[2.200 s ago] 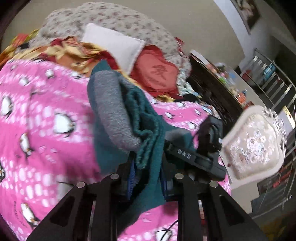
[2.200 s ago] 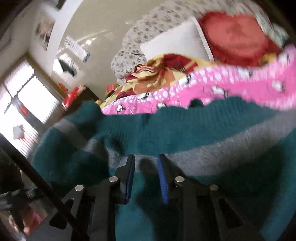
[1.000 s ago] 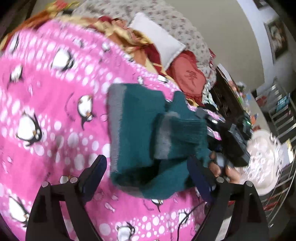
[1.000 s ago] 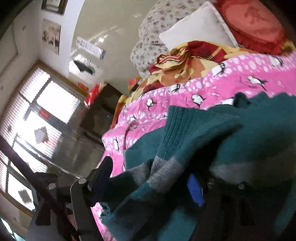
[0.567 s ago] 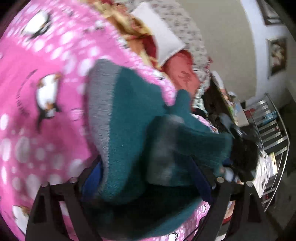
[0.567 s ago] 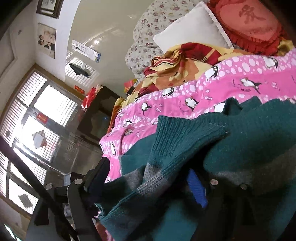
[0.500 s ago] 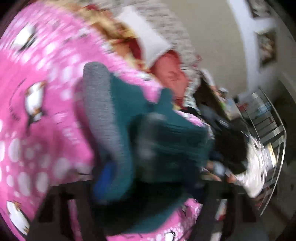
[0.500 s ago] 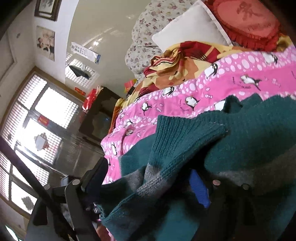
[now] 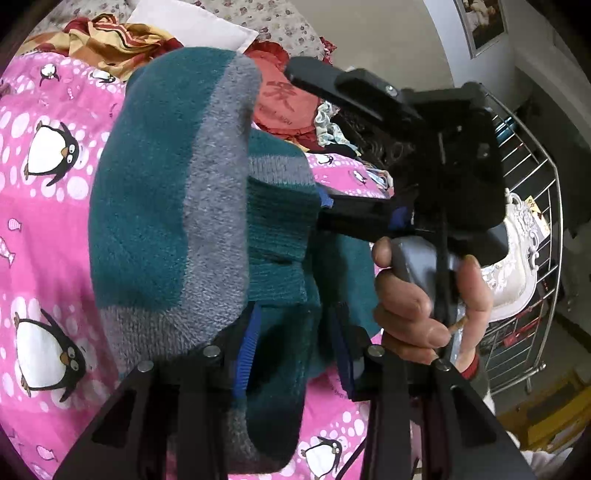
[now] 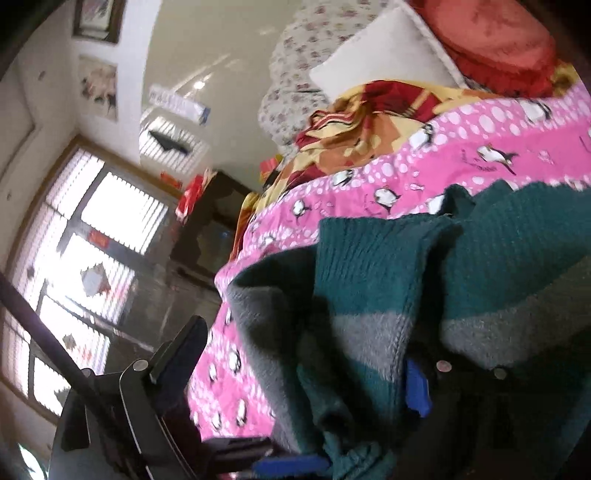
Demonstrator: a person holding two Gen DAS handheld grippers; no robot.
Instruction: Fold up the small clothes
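A small teal sweater (image 9: pixel 166 206) with grey bands is bunched and lifted over the pink penguin blanket (image 9: pixel 40 206). My left gripper (image 9: pixel 291 354) is shut on a thick fold of the sweater, which drapes over its fingers. My right gripper (image 9: pixel 325 147) shows in the left wrist view, held by a hand (image 9: pixel 424 299); its jaws stand wide apart, with the lower finger pushed against the sweater's ribbed edge. In the right wrist view the sweater (image 10: pixel 424 280) lies across the open right gripper (image 10: pixel 306 373).
Pillows (image 9: pixel 192 26) and a red cushion (image 9: pixel 284 99) with crumpled patterned cloth (image 9: pixel 114 44) lie at the bed's far end. A metal rack (image 9: pixel 532 236) and a white ornate chair (image 9: pixel 517 258) stand right of the bed. A dark cabinet (image 10: pixel 210 229) and window (image 10: pixel 85 251) are on the other side.
My left gripper has closed from wide open onto the sweater and lifted it. The right gripper has stayed open and come in close to the left one.
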